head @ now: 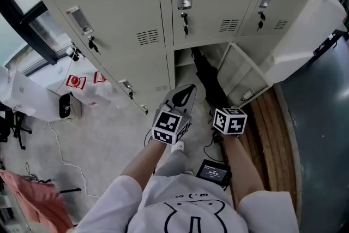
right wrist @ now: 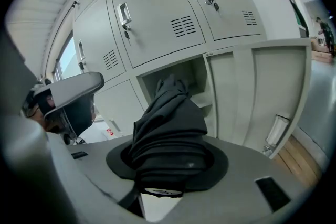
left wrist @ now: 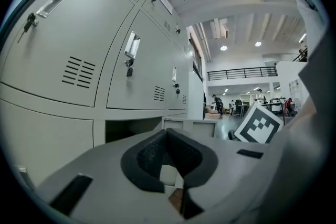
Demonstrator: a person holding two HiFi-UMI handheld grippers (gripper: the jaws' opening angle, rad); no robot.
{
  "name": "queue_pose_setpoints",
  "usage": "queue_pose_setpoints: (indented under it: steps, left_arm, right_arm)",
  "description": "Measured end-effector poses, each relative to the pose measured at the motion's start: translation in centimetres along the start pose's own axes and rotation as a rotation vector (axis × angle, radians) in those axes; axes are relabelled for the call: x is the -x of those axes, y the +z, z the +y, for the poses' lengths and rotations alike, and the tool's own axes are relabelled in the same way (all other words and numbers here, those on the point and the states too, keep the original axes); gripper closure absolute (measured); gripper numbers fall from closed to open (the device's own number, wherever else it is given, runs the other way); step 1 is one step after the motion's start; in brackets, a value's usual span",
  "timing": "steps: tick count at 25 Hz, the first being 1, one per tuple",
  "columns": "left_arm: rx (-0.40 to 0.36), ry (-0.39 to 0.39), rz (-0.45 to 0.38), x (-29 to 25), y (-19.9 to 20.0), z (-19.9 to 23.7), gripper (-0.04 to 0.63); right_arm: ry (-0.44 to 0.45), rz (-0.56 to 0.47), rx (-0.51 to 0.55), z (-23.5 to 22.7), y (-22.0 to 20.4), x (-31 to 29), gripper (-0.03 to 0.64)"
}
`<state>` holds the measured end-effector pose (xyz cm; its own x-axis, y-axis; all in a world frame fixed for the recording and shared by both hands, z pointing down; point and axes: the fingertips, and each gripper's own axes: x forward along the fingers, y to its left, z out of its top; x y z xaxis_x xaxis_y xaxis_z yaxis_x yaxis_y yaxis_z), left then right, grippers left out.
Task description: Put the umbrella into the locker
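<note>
Right gripper view: umbrella [right wrist: 169, 123] at locker [right wrist: 200, 75] mouth.
We find right gripper [right wrist: 168, 161] clamping it, left gripper [left wrist: 168, 138] closed, empty.

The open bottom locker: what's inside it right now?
The far end of the black umbrella, held by the right gripper, reaches into the locker; a pale shelf shows beside it. The umbrella covers the compartment's back, so anything behind it is hidden.
</note>
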<state>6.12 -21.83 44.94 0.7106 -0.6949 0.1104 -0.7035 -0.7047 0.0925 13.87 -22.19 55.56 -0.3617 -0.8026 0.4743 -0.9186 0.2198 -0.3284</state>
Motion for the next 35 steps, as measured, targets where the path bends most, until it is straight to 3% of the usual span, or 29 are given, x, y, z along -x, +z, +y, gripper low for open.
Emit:
queue_pose_setpoints:
  steps: [12,24,35]
  left_arm:
    - [0.039,0.017,0.042,-4.1,-1.8,5.4,0.601]
    - [0.054,-0.001,0.068,-6.2,-3.2,8.5,0.601]
    - [0.060,0.003,0.115,-7.1,-4.7,9.7,0.601]
  right_arm:
    - [-0.016,0.035,0.029,-1.3,1.7,-10.0,0.423]
    - [-0.088,0.070,-0.004,-3.7,1.6,-17.7,0.423]
    - [-0.057,0.126,-0.055,-4.3,2.8,-22.7,0.391]
